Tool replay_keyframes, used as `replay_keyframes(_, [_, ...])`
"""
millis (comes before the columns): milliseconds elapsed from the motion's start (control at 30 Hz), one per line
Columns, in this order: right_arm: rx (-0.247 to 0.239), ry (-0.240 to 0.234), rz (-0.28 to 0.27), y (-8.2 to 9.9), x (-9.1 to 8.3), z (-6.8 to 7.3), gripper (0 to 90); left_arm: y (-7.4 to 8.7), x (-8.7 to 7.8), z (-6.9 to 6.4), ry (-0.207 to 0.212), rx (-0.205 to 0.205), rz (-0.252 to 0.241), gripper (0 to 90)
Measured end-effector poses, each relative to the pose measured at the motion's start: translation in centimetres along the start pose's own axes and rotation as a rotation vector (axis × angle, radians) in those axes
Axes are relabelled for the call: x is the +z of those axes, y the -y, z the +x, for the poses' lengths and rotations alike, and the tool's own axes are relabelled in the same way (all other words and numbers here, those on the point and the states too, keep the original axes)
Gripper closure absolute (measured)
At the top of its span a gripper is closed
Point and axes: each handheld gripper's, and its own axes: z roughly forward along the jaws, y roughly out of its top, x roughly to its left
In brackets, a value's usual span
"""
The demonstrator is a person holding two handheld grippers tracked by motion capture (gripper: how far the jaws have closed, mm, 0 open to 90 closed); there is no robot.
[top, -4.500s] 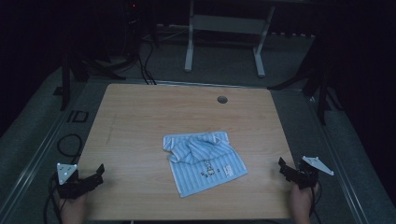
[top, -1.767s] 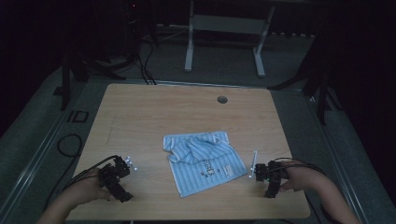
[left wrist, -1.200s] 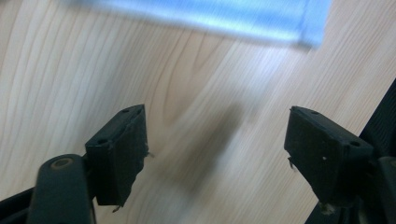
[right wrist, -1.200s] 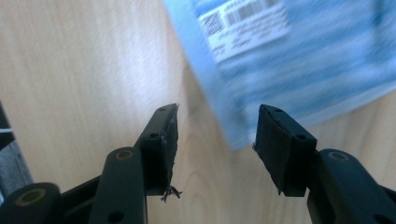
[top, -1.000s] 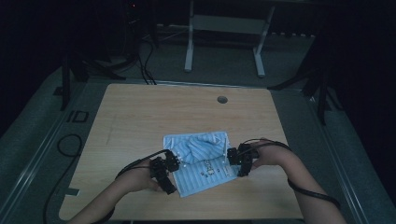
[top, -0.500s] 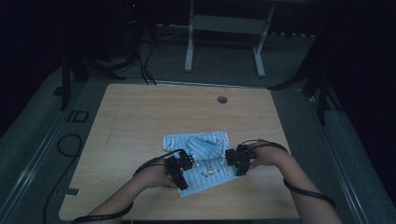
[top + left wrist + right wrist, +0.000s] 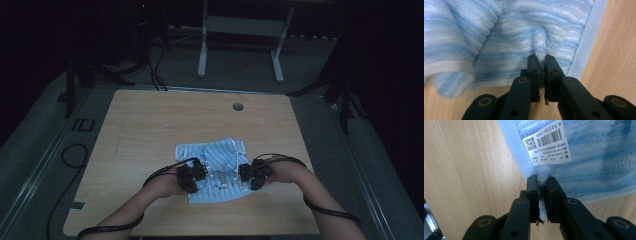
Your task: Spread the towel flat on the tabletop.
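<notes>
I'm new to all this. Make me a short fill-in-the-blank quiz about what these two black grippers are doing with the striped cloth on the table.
1. The left gripper pinches a fold of the blue-and-white striped ____.
2. The fluffy towel lies on a light ____ table.
3. Beside the right gripper sits a white label printed with a QR code and a ____.

Missing words: towel; wooden; barcode

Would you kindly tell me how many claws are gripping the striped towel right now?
2. The left claw pinches a fold of the blue striped towel at its left side; the right claw pinches its edge beside the barcode label.
</notes>
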Motion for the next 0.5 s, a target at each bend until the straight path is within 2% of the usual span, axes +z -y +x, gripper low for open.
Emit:
replay_keyframes(133, [-0.017,0.009,-0.025,-0.2,-0.9,0.8,84.0,0.3,-1.4,0.7,-0.020,-0.004,-0.022,86.3])
replay_keyframes(233, [-0.026,-0.005,-0.057,-0.3,-1.9,1.8,84.7,0.8,-2.8,0.9,-0.028,0.003,-0.037,86.9])
replay_keyframes(267, [-0.026,-0.005,-0.057,-0.3,-1.9,1.8,84.7,0.8,-2.8,0.9,-0.028,0.003,-0.037,86.9])
replay_keyframes(300, [-0.036,-0.003,-0.064,-0.4,-2.2,2.2,84.8,1.3,-3.5,0.7,-0.031,0.011,-0.043,86.9])
replay_keyframes(333, [-0.039,0.009,-0.085,-0.4,-3.3,3.6,84.7,1.6,-3.9,0.4,-0.031,0.012,-0.045,86.9])
replay_keyframes(400, [-0.038,0.015,-0.092,-0.3,-3.7,4.0,84.8,2.3,-4.6,-0.1,-0.029,0.018,-0.050,86.9])
replay_keyframes(500, [-0.057,0.067,-0.139,0.0,-5.0,6.0,84.7,3.6,-5.3,-1.2,-0.013,0.029,-0.058,86.8])
